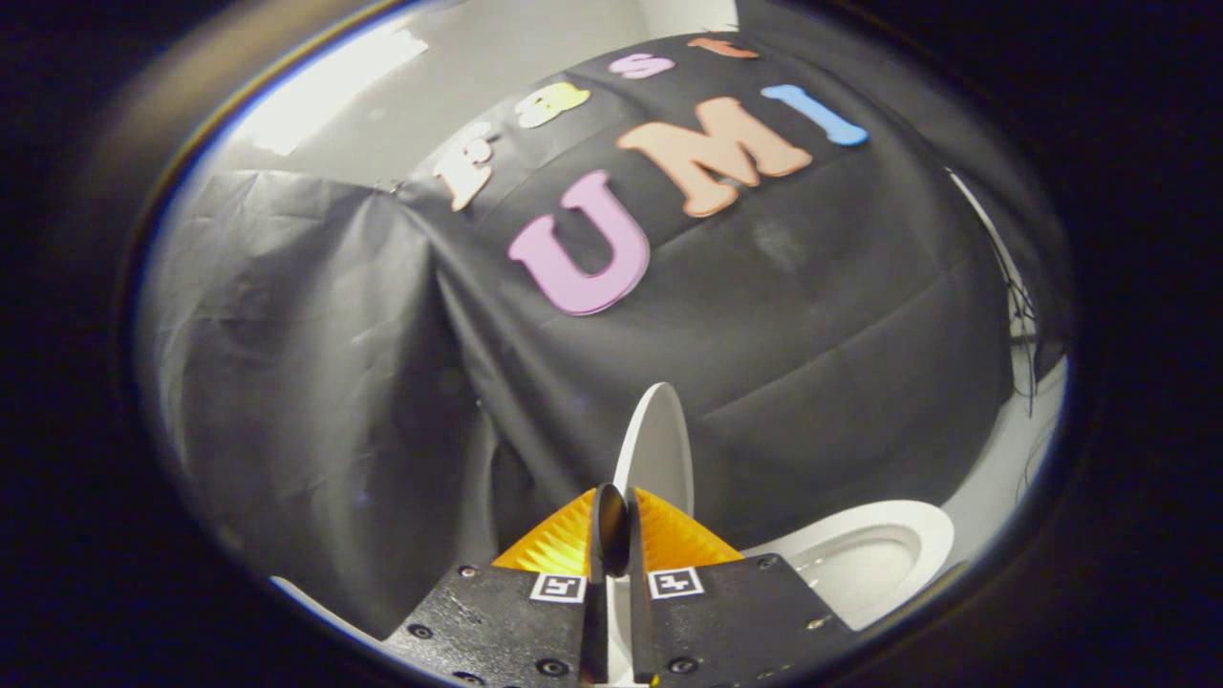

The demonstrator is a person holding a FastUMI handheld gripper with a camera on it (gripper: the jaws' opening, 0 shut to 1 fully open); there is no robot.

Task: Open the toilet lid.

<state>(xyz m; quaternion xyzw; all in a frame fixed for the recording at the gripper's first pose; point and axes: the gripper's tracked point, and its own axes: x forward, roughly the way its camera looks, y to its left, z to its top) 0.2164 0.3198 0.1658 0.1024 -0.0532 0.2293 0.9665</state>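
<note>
Gripper (611, 521): orange fingers (564, 545) pinched on raised white toilet lid (657, 449), seen edge-on. Open toilet bowl (874, 559) just beside, right. Black cloth wall (812, 334) behind.

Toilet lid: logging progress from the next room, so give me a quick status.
Gripper shut on toilet lid, pinching its edge. Lid raised upright, bowl open beside it. Nothing in the way.

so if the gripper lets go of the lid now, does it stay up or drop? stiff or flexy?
Likely stiff: the toilet lid keeps a clean thin edge between the closed gripper fingers, no visible bend. It stands near upright above the bowl, so it may stay or tip either way. Its glossy surface probably slips easily.
</note>
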